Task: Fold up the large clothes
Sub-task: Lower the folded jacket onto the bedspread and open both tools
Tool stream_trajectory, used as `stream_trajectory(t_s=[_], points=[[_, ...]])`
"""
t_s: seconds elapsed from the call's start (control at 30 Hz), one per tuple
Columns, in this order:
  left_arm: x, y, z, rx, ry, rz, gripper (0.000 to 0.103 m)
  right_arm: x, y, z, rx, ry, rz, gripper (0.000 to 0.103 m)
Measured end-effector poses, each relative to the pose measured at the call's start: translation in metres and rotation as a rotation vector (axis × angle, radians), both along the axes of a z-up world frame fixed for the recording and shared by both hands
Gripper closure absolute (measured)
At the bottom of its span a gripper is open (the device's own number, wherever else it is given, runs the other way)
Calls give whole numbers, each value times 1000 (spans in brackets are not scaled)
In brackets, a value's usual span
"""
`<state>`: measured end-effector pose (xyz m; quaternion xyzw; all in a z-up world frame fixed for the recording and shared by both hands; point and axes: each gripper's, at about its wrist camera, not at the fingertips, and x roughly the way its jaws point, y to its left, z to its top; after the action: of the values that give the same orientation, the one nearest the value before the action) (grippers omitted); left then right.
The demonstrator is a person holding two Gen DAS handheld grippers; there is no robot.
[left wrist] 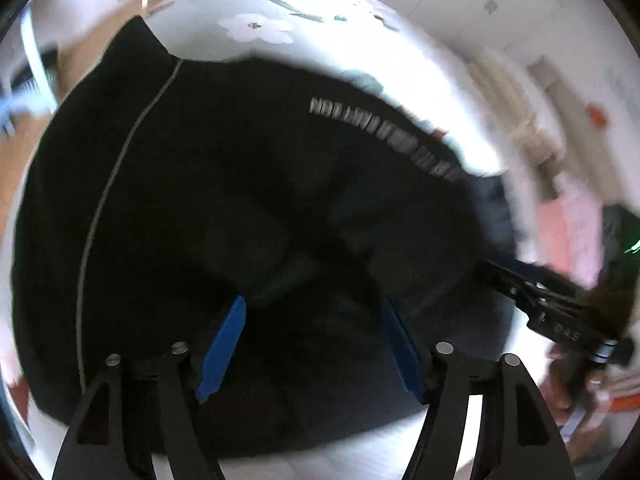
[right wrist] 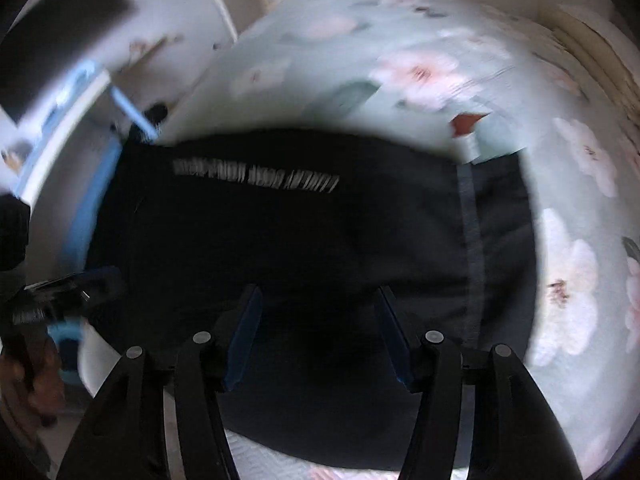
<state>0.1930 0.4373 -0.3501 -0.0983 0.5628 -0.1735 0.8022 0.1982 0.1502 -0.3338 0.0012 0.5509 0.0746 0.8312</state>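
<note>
A large black garment with a line of white lettering lies spread on a pale floral bedspread. It also fills the right wrist view, where a seam runs down its right part. My left gripper is open just above the cloth, blue pads apart, holding nothing. My right gripper is open above the cloth too. The right gripper shows at the right edge of the left wrist view; the left gripper shows at the left of the right wrist view. Both views are motion-blurred.
The floral bedspread extends beyond the garment to the far side and right. A small red tag lies at the garment's far edge. A wooden floor and light-blue furniture lie past the bed's left side.
</note>
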Motion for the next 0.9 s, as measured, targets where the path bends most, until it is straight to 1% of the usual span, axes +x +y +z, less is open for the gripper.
stream_trajectory(t_s=[0.03,0.07,0.13,0.2,0.27,0.3,0.33,0.37,0.4,0.43,0.47,0.57,0.6,0.63,0.7,0.73,0.77,0.83,0.87,0.9], points=[[-3,-3,-9,32,-19,-3,30,1,10,-18,-43,14,21,42],[-4,-6,-13,41,-33,12,30,0,15,-34,-69,21,43,41],[-5,-15,-15,87,-67,25,26,3,26,-38,-63,-9,35,39],[-8,-20,-12,133,-85,35,25,4,26,-37,-62,4,19,39],[-11,-19,-2,126,-67,74,25,3,23,-33,-48,23,-4,39],[-16,-16,12,114,-66,91,28,0,21,-24,-37,38,-22,39],[-22,-14,23,104,-69,97,33,-6,18,-14,-20,44,-33,39],[-27,-12,35,96,-73,98,33,-13,15,-3,1,41,-39,39],[-39,-11,56,93,-87,93,33,-26,11,14,27,28,-39,39],[-49,-9,70,99,-96,89,33,-43,8,33,47,11,-39,38],[-61,-8,90,113,-104,84,33,-56,7,47,51,4,-39,33],[-92,-4,136,116,-118,71,33,-100,3,91,58,-20,-48,30],[-99,-11,159,86,-128,74,33,-104,8,107,79,-23,-51,30],[-109,-6,175,39,-131,79,32,-116,8,125,123,-26,-44,30],[-126,3,205,-46,-151,104,31,-139,10,157,159,-56,-52,30],[-137,6,227,-55,-180,121,31,-145,10,169,160,-66,-61,30],[-147,5,247,-37,-208,133,31,-154,11,187,169,-79,-76,30],[-161,-2,274,6,-253,145,30,-166,13,217,176,-89,-105,27],[-167,-4,288,29,-271,148,29,-171,13,229,164,-94,-124,21],[-176,-10,307,71,-292,155,28,-183,14,246,131,-109,-153,16]])
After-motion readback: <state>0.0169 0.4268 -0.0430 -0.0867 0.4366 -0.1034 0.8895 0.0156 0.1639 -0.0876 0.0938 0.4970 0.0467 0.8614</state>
